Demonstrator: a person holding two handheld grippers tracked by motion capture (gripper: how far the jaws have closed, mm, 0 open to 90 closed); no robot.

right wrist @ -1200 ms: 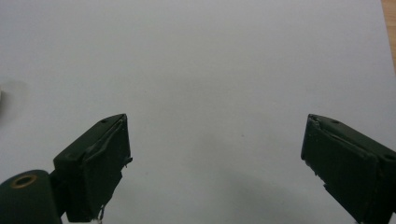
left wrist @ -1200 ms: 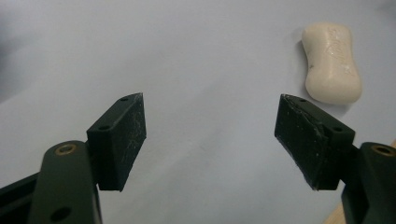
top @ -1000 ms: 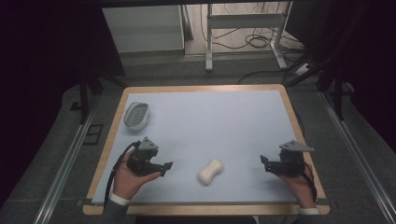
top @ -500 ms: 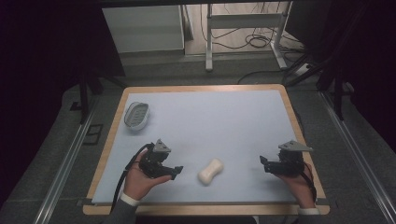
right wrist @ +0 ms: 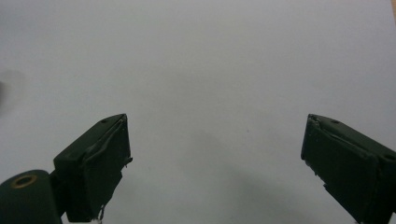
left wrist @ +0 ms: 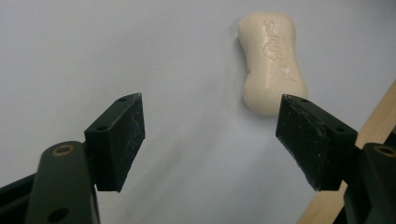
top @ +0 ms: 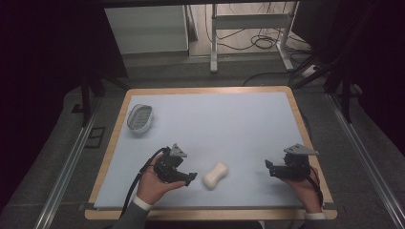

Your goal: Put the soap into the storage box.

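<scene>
Black left tongs (top: 189, 178) are spread wide and empty, low over the pale blue table (top: 229, 124); the left gripper view shows both jaws apart with bare surface between them. Just beyond their tips, clear of both jaws and nearer the right-hand jaw in that view, lies the cream soap bar (left wrist: 272, 60), flat on the table with its embossed face up. Right tongs (top: 270, 168) are also spread and empty, well apart from the soap. A soap dish (top: 140, 117) sits far off near the table's left edge.
</scene>
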